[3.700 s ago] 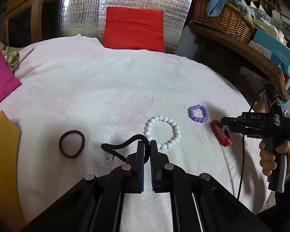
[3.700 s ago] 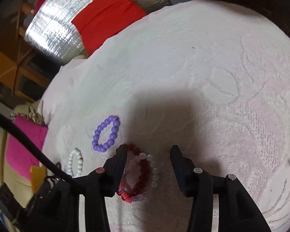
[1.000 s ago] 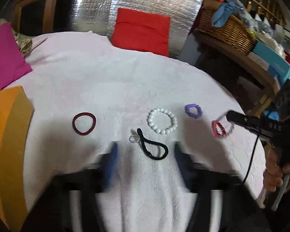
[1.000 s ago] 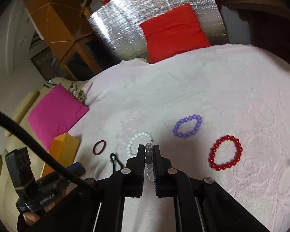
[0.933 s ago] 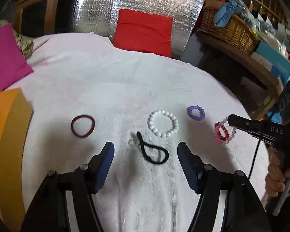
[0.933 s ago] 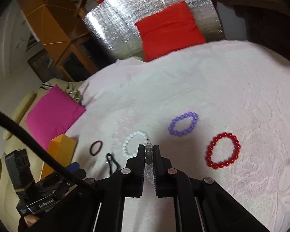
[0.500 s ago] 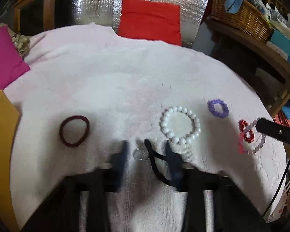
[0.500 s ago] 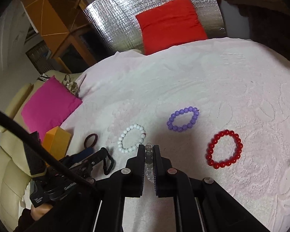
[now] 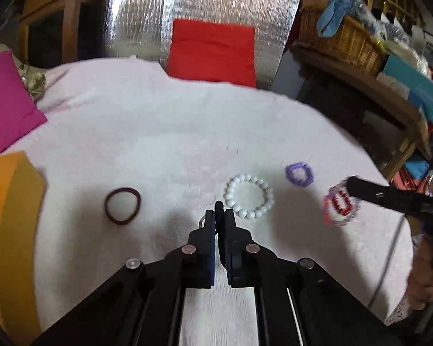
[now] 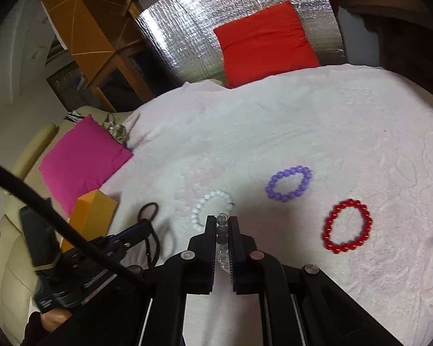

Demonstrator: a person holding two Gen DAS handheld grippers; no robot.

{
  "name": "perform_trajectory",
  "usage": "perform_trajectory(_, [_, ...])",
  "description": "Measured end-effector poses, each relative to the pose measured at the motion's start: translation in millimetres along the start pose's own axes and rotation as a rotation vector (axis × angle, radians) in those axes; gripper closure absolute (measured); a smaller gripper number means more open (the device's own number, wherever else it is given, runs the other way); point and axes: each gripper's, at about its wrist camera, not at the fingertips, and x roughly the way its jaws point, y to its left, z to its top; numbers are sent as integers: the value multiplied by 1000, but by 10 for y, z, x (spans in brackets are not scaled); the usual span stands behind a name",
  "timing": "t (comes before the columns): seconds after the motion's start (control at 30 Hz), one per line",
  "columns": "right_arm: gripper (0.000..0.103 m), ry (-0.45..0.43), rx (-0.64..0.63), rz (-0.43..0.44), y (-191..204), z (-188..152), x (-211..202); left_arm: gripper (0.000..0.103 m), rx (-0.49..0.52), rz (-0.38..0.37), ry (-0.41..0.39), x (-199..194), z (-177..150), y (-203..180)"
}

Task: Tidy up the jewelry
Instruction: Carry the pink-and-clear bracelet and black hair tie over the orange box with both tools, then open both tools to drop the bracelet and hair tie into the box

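Black fingers of the left gripper [image 9: 219,212] pressed together on a black hair tie [image 9: 218,206] — only its loop end pokes out past the tips, a small metal ring [image 9: 201,221] hanging beside. Right gripper [image 10: 222,225] pinches a clear beaded bracelet [image 10: 222,240] edge-on between its pads. On the white bedspread [image 10: 317,132]: white bead bracelet [image 9: 249,195] just ahead of the left tips, maroon hair tie [image 9: 122,206] off to the left, purple bracelet [image 10: 289,183] and red bracelet [image 10: 347,226] to the right, apart from each other. Orange box [image 9: 11,216] at the left edge; pink cushion [image 10: 82,158] behind it, red cushion [image 9: 213,50] at the far side.
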Motion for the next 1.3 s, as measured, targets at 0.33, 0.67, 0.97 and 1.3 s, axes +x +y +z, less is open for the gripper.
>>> perform_trajectory(0.33, [95,-5,-69,129,618,-72,155,97,-92,172,-131,-878,-77,309])
perform_trajectory(0.67, [95,62,-139,253,1533,-246,440,97,-318,512,-206,-1702,-552,1178])
perform_trajectory(0.97, [95,163,-240,380,2601,-515,743,97,-464,649,-82,-1792,-966,1916])
perform_trajectory(1.3, [94,291,-264,362,3006,-899,1310,97,-522,690,16,-1633,-1156,2107])
